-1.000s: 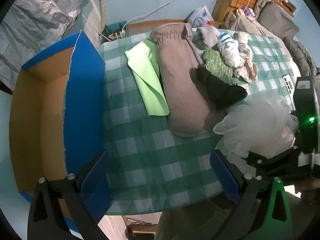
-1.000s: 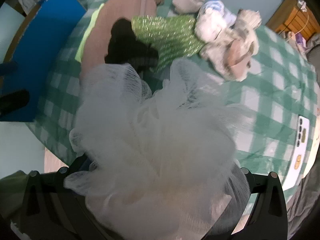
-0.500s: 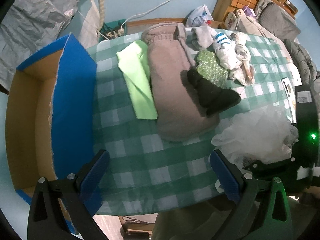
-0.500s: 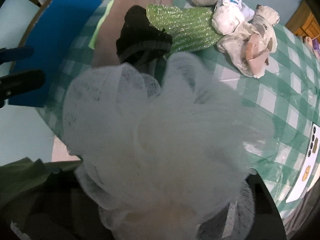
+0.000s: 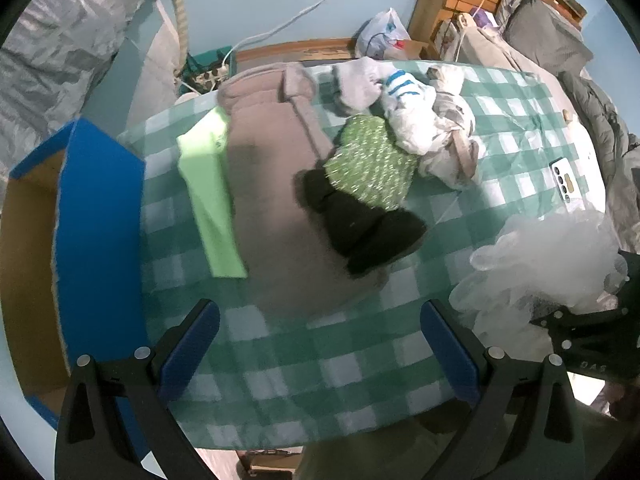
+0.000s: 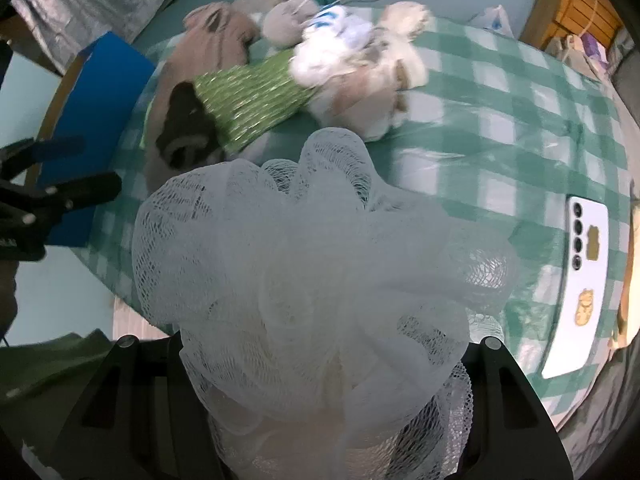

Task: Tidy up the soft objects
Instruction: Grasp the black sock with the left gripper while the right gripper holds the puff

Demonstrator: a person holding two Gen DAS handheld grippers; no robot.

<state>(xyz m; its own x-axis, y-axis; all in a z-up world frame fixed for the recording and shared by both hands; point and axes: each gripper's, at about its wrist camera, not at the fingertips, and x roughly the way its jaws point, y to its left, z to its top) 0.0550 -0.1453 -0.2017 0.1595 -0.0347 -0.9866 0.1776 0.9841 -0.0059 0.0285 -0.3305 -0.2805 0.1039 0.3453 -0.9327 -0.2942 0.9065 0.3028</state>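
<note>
Currently: right gripper (image 6: 320, 392) closing on white mesh bath pouf (image 6: 316, 280), pouf bunched btwn both fingers, bulging over them, held above near edge of green-checked table (image 5: 304, 364). Same pouf seen from left wrist cam at right side (image 5: 552, 264), w/ black gripper frame under it. Left gripper (image 5: 320, 344) wide open, blue pads (image 5: 188, 348) well apart, nothing btwn, over bare checked cloth near table's front edge, pointing down. Blue cardboard box (image 5: 100, 232) w/ brown inside standing at table's left edge, open top; can't tell contents. Rest of soft stuff piled mid-table: long taupe knit piece (image 5: 268, 184) lying lengthwise, lime-green cloth (image 5: 208, 200) just beside it on box side, partly tucked under. Black knit item (image 5: 364, 228) resting on taupe piece's right side, touching sparkly green scrubber (image 5: 372, 164) behind it. Further back: grey sock ball (image 5: 356, 84), white sock w/ blue stripes (image 5: 404, 92), crumpled beige-grey fabric (image 5: 452, 140), all touching in one heap. White phone (image 6: 580, 280) face-down near table's right edge, well apart from pile. Right cam pics blurred at far pile, so details there soft. Left gripper also visible at left edge of right cam (image 6: 60, 172), in front of box.
</note>
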